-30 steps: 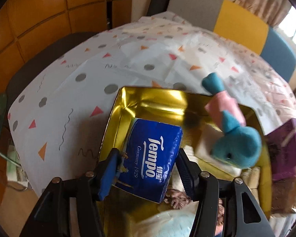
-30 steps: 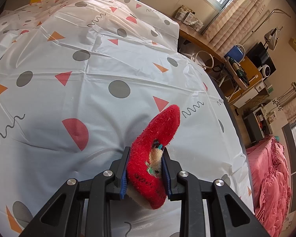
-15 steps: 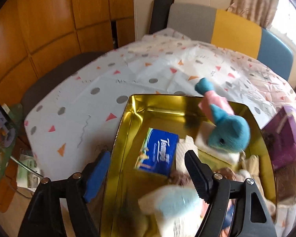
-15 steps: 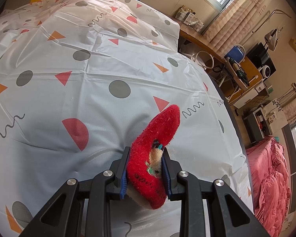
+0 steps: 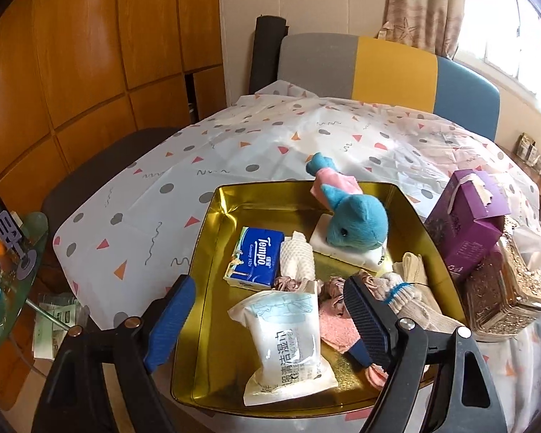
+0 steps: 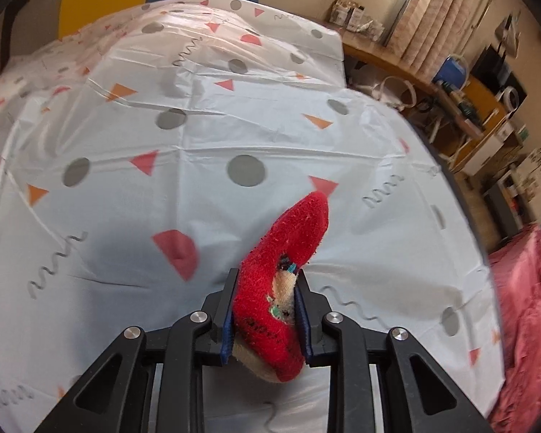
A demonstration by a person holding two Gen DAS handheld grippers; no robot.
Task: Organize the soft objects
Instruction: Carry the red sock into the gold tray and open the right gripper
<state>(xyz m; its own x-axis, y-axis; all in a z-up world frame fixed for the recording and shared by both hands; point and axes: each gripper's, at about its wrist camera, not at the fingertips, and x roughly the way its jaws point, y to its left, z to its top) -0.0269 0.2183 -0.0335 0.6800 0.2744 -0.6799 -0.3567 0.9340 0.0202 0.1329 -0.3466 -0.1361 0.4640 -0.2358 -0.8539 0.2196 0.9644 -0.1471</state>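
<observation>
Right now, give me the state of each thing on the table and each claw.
Left claw: jaws opening, nothing between them.
Right claw: shut on red sock.
Gold tray: holding soft items.
Tempo tissue pack: lying flat in tray.
Purple box: top torn open.

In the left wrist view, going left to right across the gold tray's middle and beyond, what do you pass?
Blue tissue pack → white mesh roll → blue plush toy → purple box.
</observation>
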